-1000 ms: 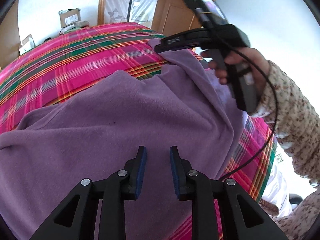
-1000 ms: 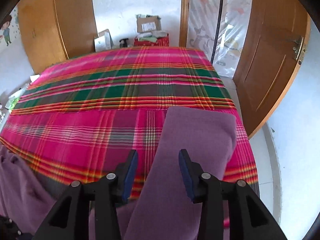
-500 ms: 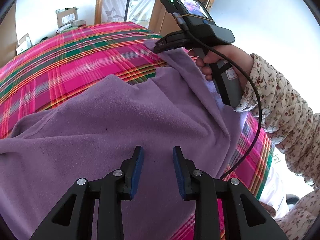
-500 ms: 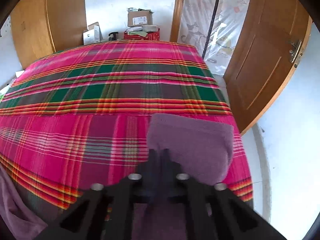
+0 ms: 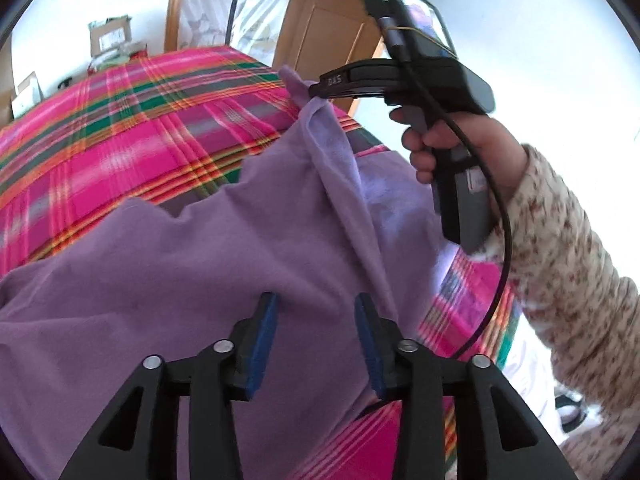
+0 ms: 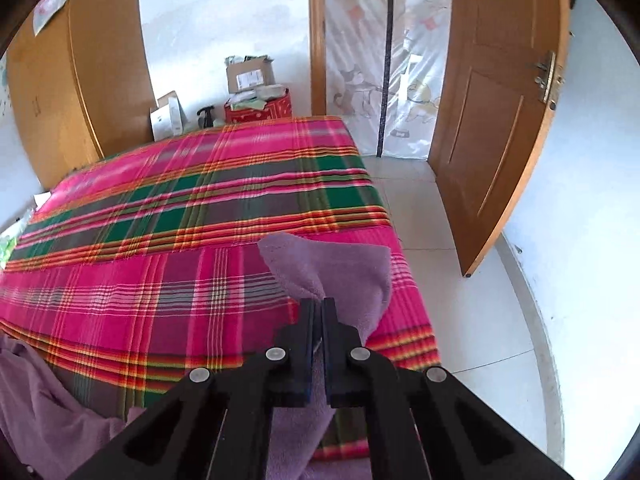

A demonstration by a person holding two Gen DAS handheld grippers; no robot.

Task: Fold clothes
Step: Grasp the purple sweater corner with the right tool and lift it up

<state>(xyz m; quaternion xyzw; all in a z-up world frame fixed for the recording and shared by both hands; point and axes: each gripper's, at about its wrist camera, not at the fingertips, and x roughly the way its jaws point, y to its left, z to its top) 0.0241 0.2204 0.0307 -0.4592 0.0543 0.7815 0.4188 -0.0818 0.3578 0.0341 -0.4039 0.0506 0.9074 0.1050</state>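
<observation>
The right gripper [image 6: 318,320] is clamped on the cuff end of a sleeve of the purple fleece garment [image 5: 180,272], lifting it w/ fabric trailing down to the body. The garment lies spread on the plaid bedspread [image 6: 180,208], near the bed's right edge by the door [image 6: 500,120]. The left gripper [image 5: 316,344] hovers over the garment body, jaws moderately apart, nothing between them.

Risks, as judgement: the pinch sits near the cuff tip, so a quick pull could let fleece slip out; lifting too far may drag the body toward the bed edge & ruck it, since the left isn't pinning it. The cable [image 5: 500,208] hanging from the right tool could snag fabric.

Writing: embossed letters on the right tool's finger, approx "DAS" – not sure. Label on a cardboard box [image 6: 250,76] is too small to read.
</observation>
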